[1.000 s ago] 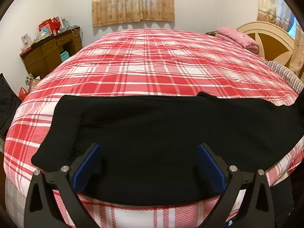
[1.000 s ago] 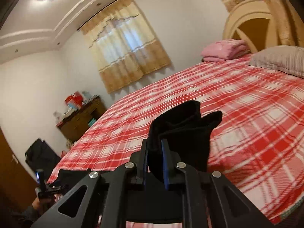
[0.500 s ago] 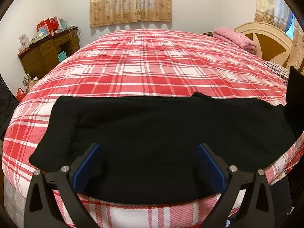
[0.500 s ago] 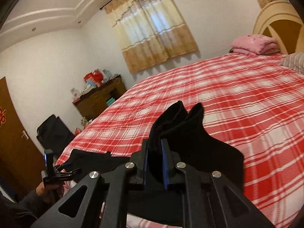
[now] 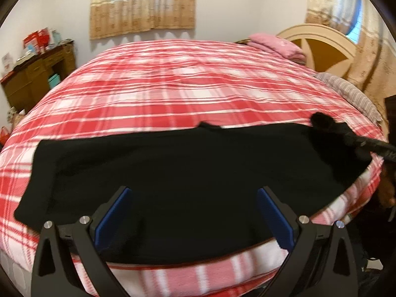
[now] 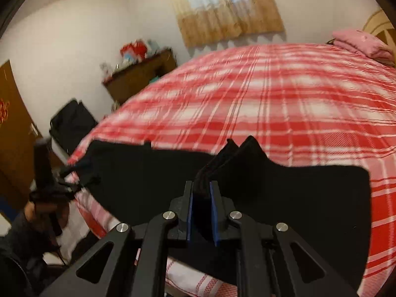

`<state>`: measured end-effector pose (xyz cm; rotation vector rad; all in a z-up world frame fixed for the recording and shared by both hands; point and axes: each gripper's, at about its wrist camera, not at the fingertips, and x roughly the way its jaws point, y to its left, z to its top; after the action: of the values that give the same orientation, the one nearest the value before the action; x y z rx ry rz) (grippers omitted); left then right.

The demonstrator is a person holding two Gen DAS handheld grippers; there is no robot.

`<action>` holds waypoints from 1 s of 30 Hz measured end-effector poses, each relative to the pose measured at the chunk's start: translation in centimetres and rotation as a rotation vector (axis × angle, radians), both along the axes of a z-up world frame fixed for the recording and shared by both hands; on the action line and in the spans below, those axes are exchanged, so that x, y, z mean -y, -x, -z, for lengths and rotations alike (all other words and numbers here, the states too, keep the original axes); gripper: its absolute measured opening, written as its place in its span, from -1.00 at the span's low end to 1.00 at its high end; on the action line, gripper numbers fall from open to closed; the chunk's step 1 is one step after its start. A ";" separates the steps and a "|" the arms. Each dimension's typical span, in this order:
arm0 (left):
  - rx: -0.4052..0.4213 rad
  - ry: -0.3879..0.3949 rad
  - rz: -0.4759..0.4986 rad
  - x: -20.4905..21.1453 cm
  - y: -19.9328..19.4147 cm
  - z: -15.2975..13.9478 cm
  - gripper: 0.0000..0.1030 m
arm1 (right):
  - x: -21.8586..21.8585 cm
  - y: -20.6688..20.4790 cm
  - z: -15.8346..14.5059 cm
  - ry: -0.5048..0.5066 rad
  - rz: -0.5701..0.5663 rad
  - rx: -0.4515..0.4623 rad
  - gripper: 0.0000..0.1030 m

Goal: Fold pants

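Black pants point(image 5: 173, 168) lie spread across the near edge of a bed with a red plaid cover point(image 5: 188, 84). My left gripper point(image 5: 194, 210) is open, its blue pads wide apart just above the pants' near edge, holding nothing. My right gripper point(image 6: 201, 193) is shut on a bunched fold of the pants point(image 6: 237, 158) and holds it low over the cloth. In the left wrist view the right gripper point(image 5: 356, 143) comes in from the right with the pants' end bunched at its tip. In the right wrist view the left gripper point(image 6: 74, 175) shows at the pants' far left end.
A pink folded blanket point(image 5: 277, 47) and a striped pillow point(image 5: 351, 94) lie at the head of the bed by the headboard point(image 5: 326, 49). A wooden dresser point(image 5: 37, 74) with clutter stands by the left wall. A black bag point(image 6: 71, 123) sits on the floor.
My right gripper has carried the pants' end leftward and down, from raised in the air to low over the spread pants. The left gripper has stayed open over the near edge.
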<state>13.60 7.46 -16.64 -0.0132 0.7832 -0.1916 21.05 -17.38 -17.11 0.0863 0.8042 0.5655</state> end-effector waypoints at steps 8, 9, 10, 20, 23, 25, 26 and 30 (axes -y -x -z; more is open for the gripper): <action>0.007 0.041 0.179 5.2 -1.5 -1.0 0.99 | -0.6 -0.6 3.1 0.053 -0.048 -0.125 -0.72; 0.000 0.059 0.198 5.7 -1.9 -1.1 0.99 | -0.5 -0.5 3.2 0.049 -0.057 -0.136 -0.65; -0.007 0.077 0.216 6.3 -2.3 -1.1 0.99 | -0.3 -0.4 3.3 0.044 -0.065 -0.145 -0.59; -0.066 0.145 0.352 13.2 -4.7 -1.2 0.99 | 6.5 0.9 0.8 -0.033 0.063 -0.047 -0.02; -0.096 0.163 0.376 15.2 -5.6 -0.9 0.86 | 10.1 0.5 1.0 -0.132 0.190 -0.046 -0.01; -0.113 0.162 0.396 16.7 -6.2 -0.7 0.78 | 11.5 0.1 1.1 -0.164 0.247 -0.041 -0.01; -0.114 0.155 0.401 17.3 -6.4 -0.6 0.71 | 12.0 0.0 1.2 -0.175 0.272 -0.043 -0.01; -0.151 0.181 0.418 18.8 -7.2 0.1 0.47 | 13.1 -0.1 1.4 -0.234 0.312 -0.046 -0.01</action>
<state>20.76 -11.35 -16.75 -0.0357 0.9118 -0.6640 21.18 -30.48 -18.47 0.4338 0.7483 0.3603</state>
